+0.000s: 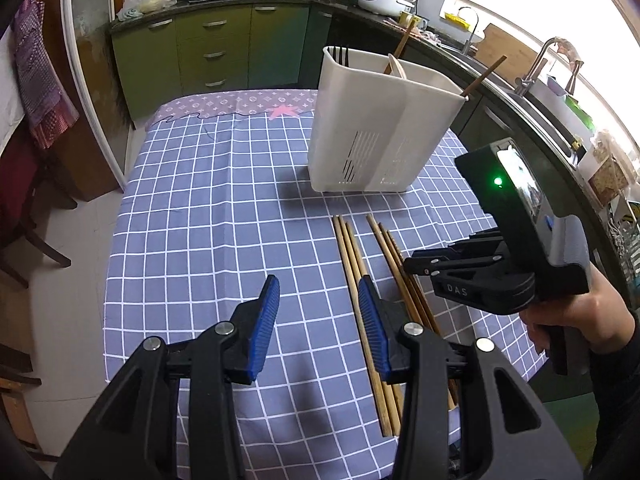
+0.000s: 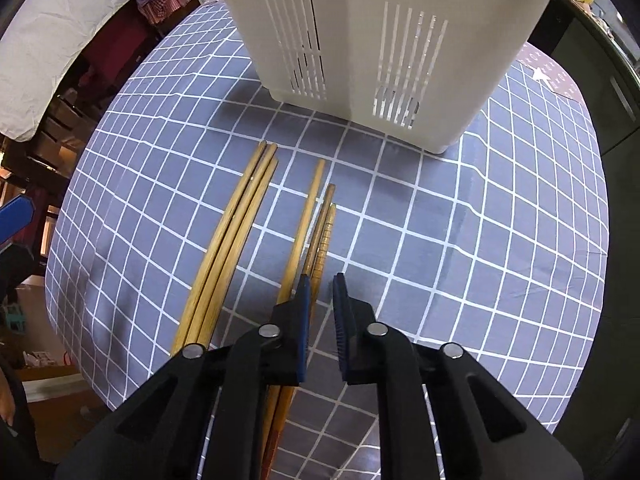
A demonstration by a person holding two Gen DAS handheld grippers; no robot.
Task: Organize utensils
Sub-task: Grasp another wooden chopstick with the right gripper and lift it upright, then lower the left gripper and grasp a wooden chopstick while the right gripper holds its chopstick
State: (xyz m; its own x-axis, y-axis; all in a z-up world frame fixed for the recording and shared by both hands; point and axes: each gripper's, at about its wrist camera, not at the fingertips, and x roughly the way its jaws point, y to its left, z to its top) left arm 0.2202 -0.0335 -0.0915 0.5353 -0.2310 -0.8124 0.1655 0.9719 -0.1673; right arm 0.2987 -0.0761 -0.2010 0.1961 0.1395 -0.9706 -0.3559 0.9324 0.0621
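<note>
A white slotted utensil holder [image 1: 380, 128] stands on the blue checked tablecloth [image 1: 208, 208]; it holds some chopsticks and a spoon. Two groups of three wooden chopsticks lie in front of it: a light group [image 1: 352, 256] [image 2: 232, 232] and a darker group [image 1: 390, 248] [image 2: 316, 224]. My left gripper [image 1: 318, 300] is open and empty, just left of the light group. My right gripper [image 2: 320, 292] [image 1: 424, 268] hovers over the darker group, jaws narrowly apart, holding nothing.
The utensil holder [image 2: 380, 40] stands close ahead of the right gripper. Green kitchen cabinets [image 1: 208, 48] and a counter with a sink [image 1: 540, 88] lie beyond the table. A chair [image 1: 24, 216] stands at the left.
</note>
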